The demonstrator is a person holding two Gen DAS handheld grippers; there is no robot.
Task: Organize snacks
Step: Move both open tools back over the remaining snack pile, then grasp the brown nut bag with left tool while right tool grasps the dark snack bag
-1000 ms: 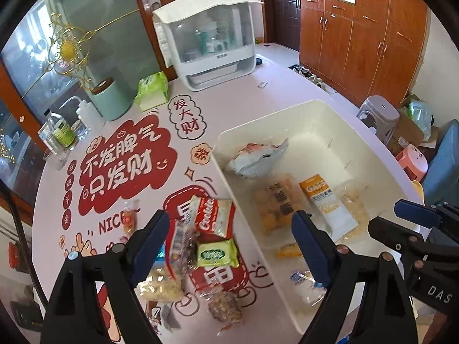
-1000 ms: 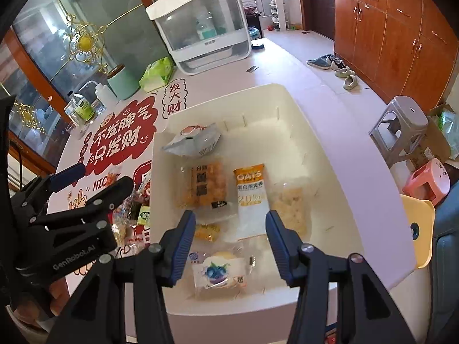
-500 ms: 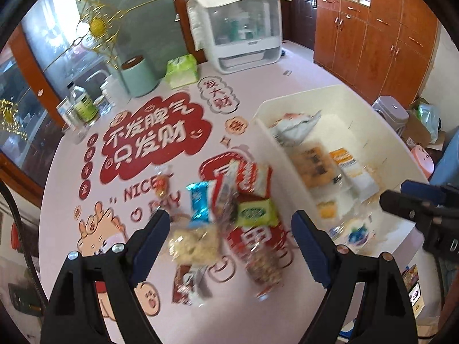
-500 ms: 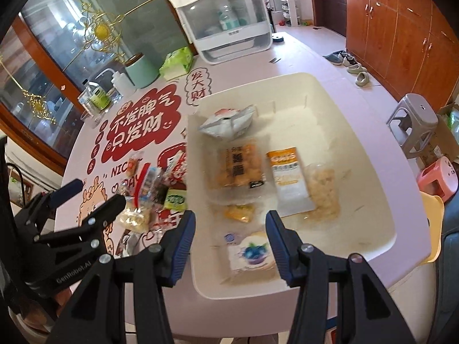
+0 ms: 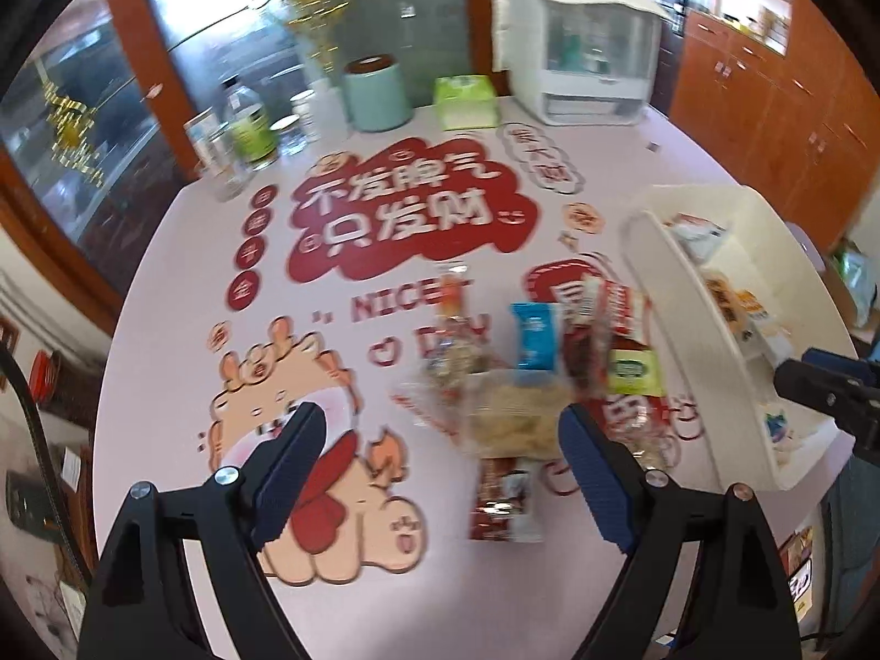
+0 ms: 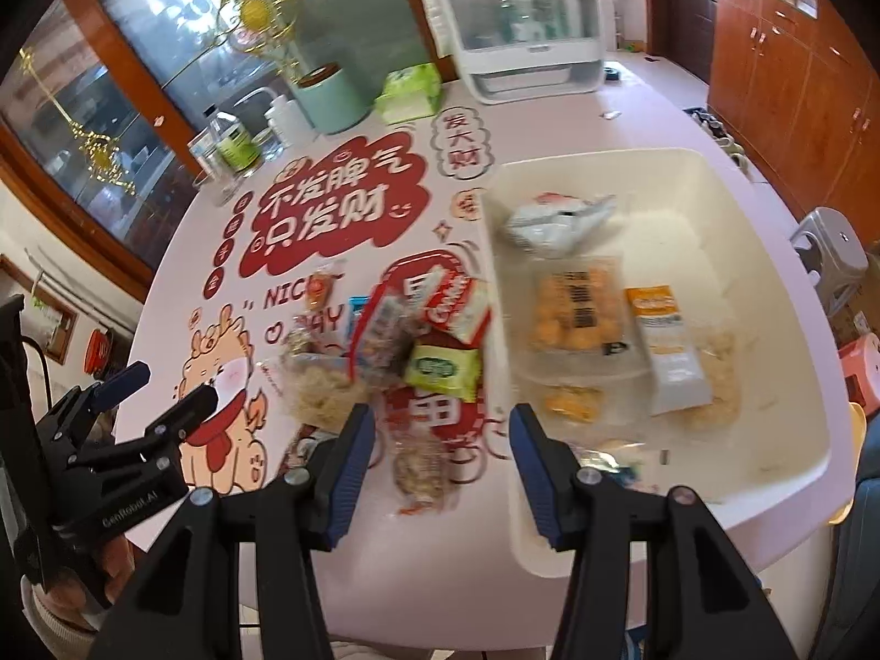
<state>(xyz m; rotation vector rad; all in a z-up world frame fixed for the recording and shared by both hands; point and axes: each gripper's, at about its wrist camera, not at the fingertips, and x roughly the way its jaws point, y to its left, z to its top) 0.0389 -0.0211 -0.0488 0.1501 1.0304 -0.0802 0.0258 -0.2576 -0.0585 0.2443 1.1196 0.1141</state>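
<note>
A pile of loose snack packets lies on the pink table: a green packet [image 5: 632, 371] [image 6: 443, 371], a blue packet [image 5: 532, 335], a clear bag of pale crackers [image 5: 514, 418] [image 6: 319, 385] and a red wrapper [image 5: 503, 498]. A white bin [image 6: 555, 539] [image 5: 687, 297] at the right holds several packets, among them an orange cookie pack [image 6: 577, 311] and an oat bar [image 6: 668, 352]. My left gripper [image 5: 440, 473] is open and empty, above the table left of the pile. My right gripper [image 6: 440, 462] is open and empty, near the pile's front by the bin's left wall.
At the table's back stand a white lidded appliance [image 6: 517, 27], a green tissue pack [image 6: 410, 91], a mint canister [image 6: 330, 96] and bottles and jars [image 6: 231, 143]. A grey stool [image 6: 833, 253] and wooden cabinets [image 6: 792, 71] are at the right.
Both grippers swung left, away from over the bin toward the snack pile. Both stayed open and empty; the snacks have not moved.
</note>
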